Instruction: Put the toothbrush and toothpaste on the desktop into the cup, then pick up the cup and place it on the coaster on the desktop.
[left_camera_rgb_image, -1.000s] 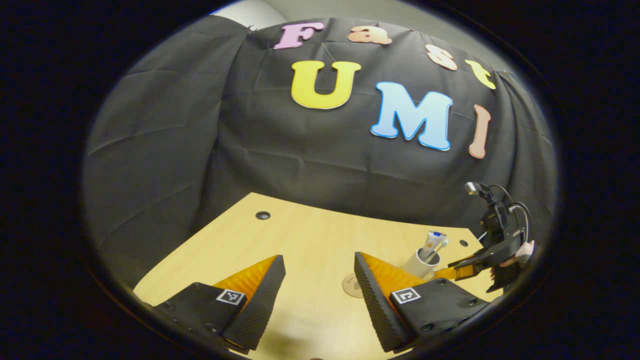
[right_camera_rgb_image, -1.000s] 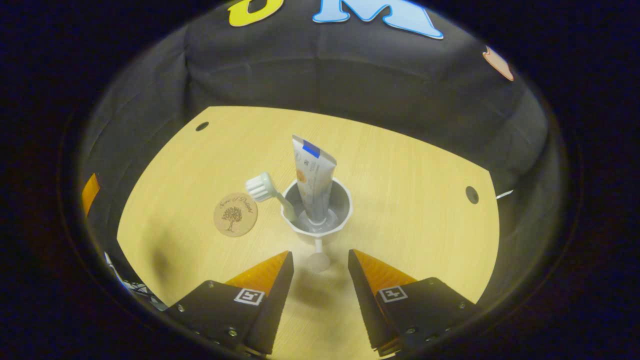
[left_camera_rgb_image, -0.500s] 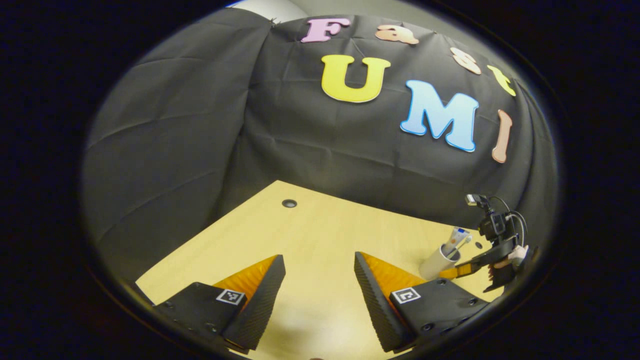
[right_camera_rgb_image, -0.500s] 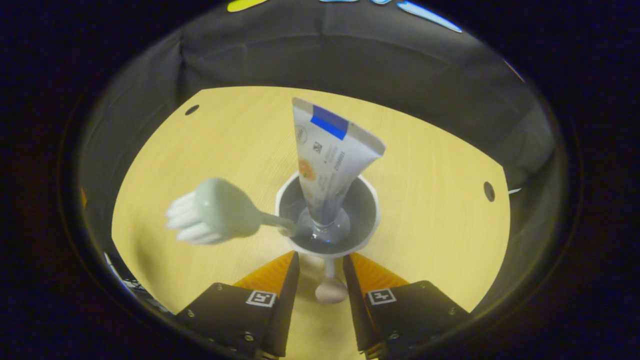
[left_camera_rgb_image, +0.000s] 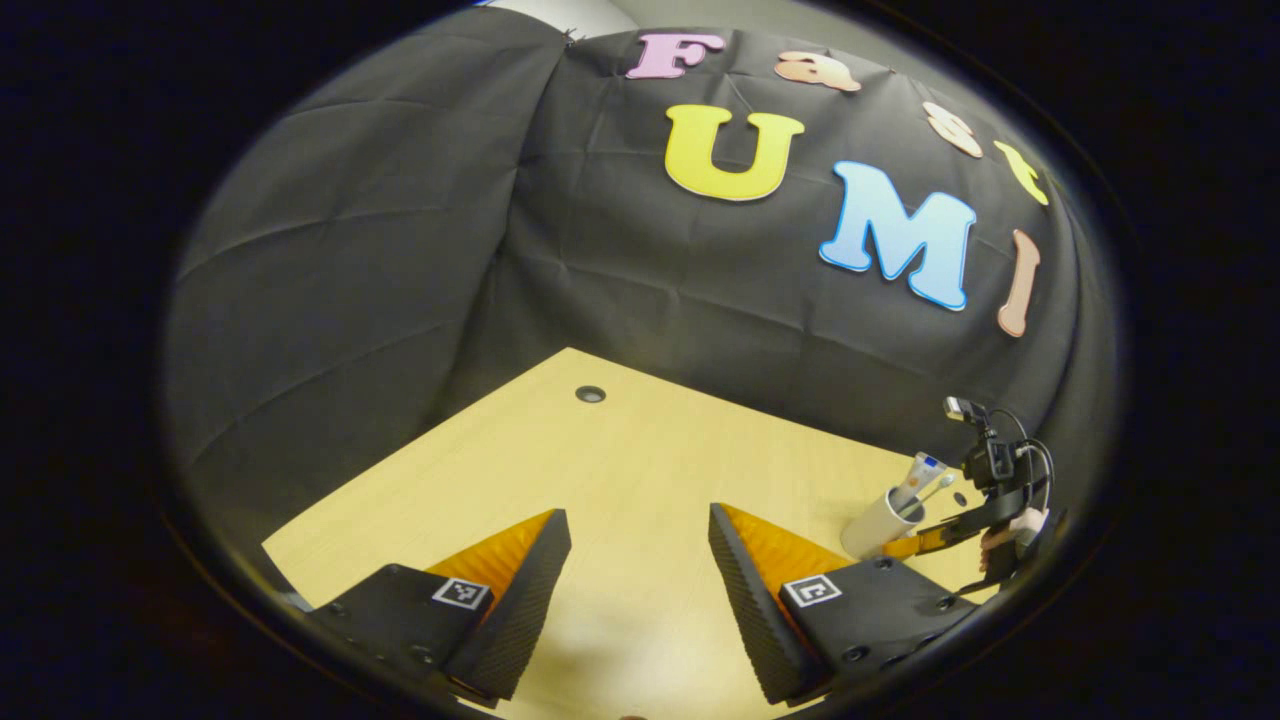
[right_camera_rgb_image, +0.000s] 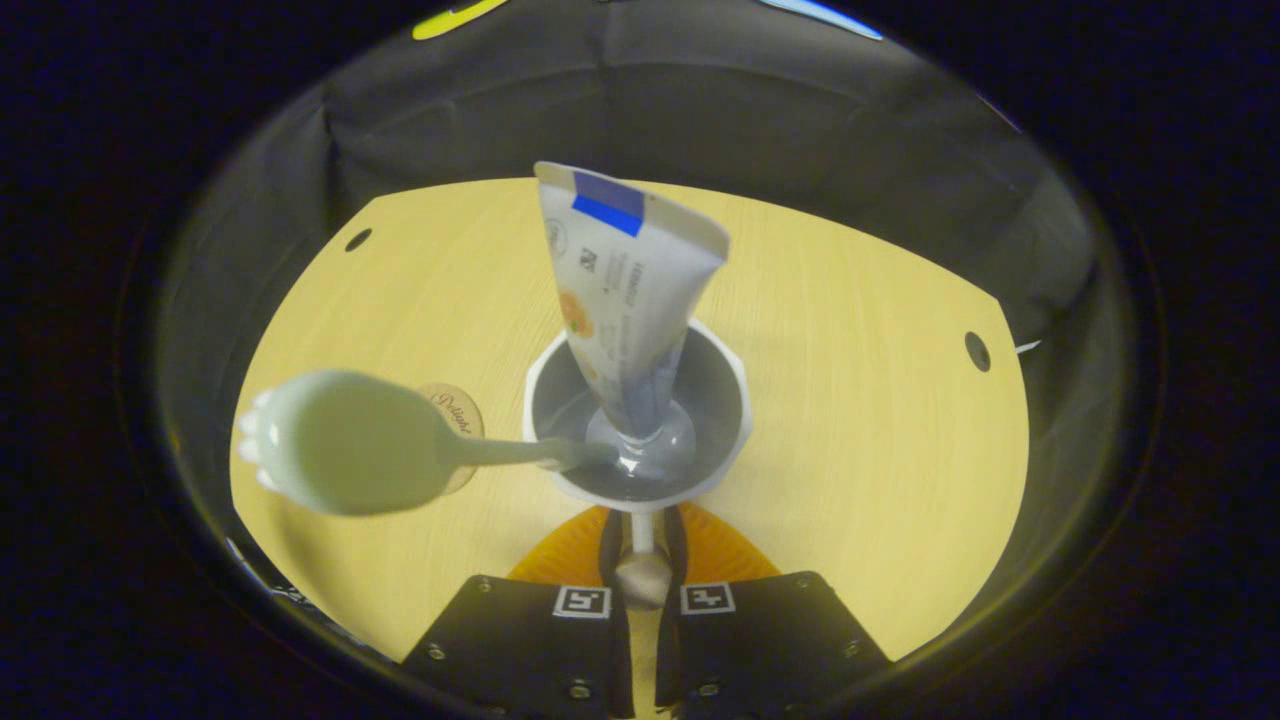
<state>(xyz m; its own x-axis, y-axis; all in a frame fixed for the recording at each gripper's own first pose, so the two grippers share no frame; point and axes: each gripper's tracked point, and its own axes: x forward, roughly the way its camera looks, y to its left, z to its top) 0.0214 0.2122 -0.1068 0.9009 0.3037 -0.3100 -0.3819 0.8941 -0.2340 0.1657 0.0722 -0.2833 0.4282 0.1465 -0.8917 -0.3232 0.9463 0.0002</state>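
A white cup (right_camera_rgb_image: 640, 420) stands on the wooden desktop (right_camera_rgb_image: 850, 400). The toothpaste tube (right_camera_rgb_image: 625, 290) stands upright in the cup. The toothbrush (right_camera_rgb_image: 345, 440) leans out of it to the left, its head close to the camera. My right gripper (right_camera_rgb_image: 640, 520) is shut on the cup's thin handle (right_camera_rgb_image: 640, 575). The round coaster (right_camera_rgb_image: 455, 410) lies left of the cup, mostly hidden behind the brush head. My left gripper (left_camera_rgb_image: 640, 560) is open over bare desktop, holding nothing. Far to its right are the cup (left_camera_rgb_image: 880, 522) and the right gripper (left_camera_rgb_image: 915, 545).
Black cloth walls close in the desktop at the back and sides. Small round holes sit in the desktop's far corners (right_camera_rgb_image: 976, 351) (right_camera_rgb_image: 357, 240) (left_camera_rgb_image: 590, 394). A hand (left_camera_rgb_image: 1008, 535) holds the right gripper at the desk's right edge.
My right gripper moved in toward the cup and shut on its handle. The left gripper drew away to the left, so the cup now sits farther right in its view.
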